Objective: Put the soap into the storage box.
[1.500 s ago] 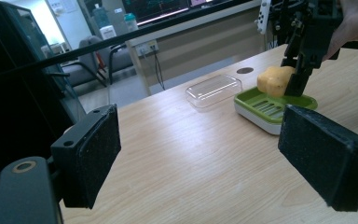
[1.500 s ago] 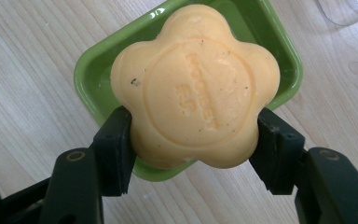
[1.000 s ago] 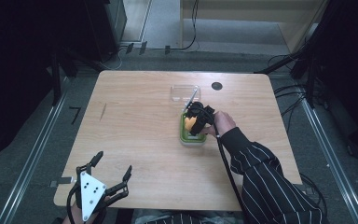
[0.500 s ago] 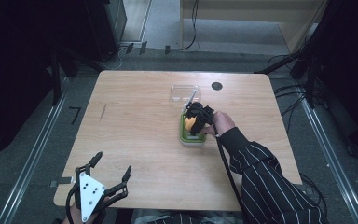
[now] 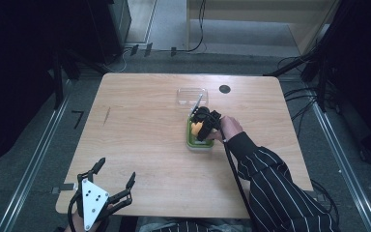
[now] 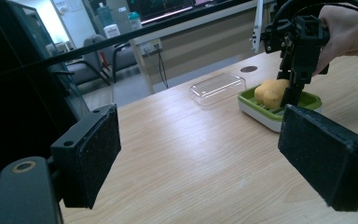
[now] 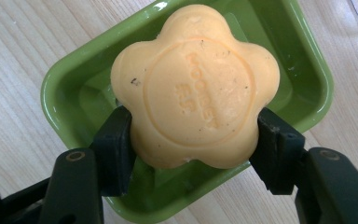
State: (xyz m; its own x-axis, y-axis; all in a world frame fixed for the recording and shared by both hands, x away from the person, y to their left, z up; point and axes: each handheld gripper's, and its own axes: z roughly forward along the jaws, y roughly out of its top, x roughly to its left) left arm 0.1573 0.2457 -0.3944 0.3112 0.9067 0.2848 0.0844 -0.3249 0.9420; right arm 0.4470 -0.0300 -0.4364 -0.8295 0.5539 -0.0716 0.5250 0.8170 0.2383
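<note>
An orange flower-shaped soap (image 7: 196,86) sits between the two black jaws of my right gripper (image 7: 196,149), which is shut on its sides. The soap lies inside a green soap dish (image 7: 58,88); I cannot tell whether it touches the dish's floor. From above, the right gripper (image 5: 204,126) points down into the dish (image 5: 199,144) right of the table's middle. My left gripper (image 5: 117,169) hovers open near the table's front left corner with nothing between its pads (image 6: 93,154). It looks across at the soap (image 6: 271,92) and the dish (image 6: 261,112).
A clear plastic lid (image 5: 192,95) lies just behind the dish, also visible as the lid (image 6: 217,87) in the left gripper view. A small black round hole (image 5: 224,89) marks the table's far side. A striped sleeve (image 5: 270,183) crosses the front right.
</note>
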